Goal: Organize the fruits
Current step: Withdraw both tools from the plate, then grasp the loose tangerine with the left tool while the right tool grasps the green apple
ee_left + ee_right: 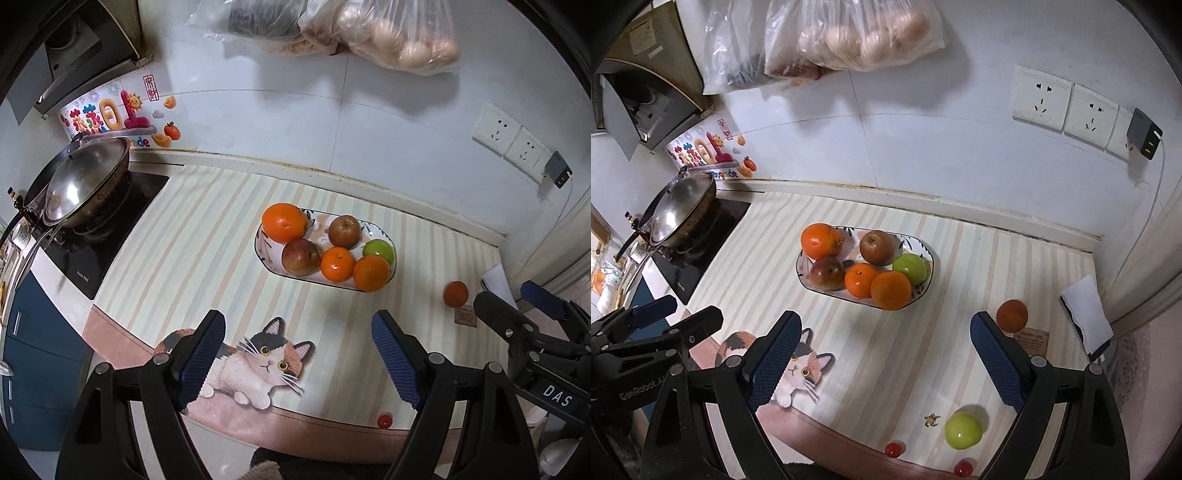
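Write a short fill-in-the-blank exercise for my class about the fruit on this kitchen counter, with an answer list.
1. The plate holds ___ pieces of fruit.
2. Only one fruit on the plate, the apple at its right end, is ___ in colour.
3. Both the left gripper and the right gripper are empty with jaws ___.
4. The loose green apple lies near the counter's ___ edge.

Answers: six; green; open; front

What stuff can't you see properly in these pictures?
- Small label, right wrist view: print too tiny to read.
- Hanging plastic bags, both views: cut off by the top edge, contents blurred by plastic.
- Loose green apple: missing from the left wrist view, behind the left gripper.
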Demonstrator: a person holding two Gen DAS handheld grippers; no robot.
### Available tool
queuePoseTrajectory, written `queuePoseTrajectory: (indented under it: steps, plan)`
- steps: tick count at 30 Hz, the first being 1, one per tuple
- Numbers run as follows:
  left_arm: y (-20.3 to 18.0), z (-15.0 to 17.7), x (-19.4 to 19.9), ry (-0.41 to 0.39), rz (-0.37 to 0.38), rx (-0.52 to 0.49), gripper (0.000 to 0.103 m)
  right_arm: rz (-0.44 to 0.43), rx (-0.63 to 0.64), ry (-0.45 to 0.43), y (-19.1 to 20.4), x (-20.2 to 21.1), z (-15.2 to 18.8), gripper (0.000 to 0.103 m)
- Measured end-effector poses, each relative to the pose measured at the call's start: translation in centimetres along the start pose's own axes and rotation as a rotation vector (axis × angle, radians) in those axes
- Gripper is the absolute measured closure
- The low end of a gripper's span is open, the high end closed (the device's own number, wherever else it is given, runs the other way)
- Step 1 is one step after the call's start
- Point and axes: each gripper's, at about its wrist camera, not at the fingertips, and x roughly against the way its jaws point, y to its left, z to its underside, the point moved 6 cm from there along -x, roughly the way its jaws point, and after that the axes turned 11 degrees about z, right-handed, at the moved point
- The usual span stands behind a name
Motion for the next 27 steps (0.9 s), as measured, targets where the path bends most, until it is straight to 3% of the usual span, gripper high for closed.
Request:
queuePoseTrajectory:
  steps: [7,11,15,19,27]
  plan:
    - [-1.2,0.4,0.2,0.007,0.010,-0.013,0.022,-0.029,-0.031,0.002,-0.9,0.5,0.2,0.008]
    - [-2.1,1.1,-1.6,0.052,0.014,-0.028,0.022,-0.038,-0.091,0.057,-3.3,-0.8,1.2,0.008]
    - [-3.5,2.7,-4.7,0.133,0.018,-0.060,0.022,-0.002,-0.178,0.162,-7.9,-3.5,4.2,0.008]
    - [-5.4,4.8,-8.4,0.226,0.012,-0.124,0.022,0.042,-0.263,0.316,-12.5,-8.0,9.4,0.008]
    - [-8.5,9.1,-15.6,0.427,-0.010,-0.221,0.022,0.004,-0.279,0.549,-12.5,-16.3,17.8,0.008]
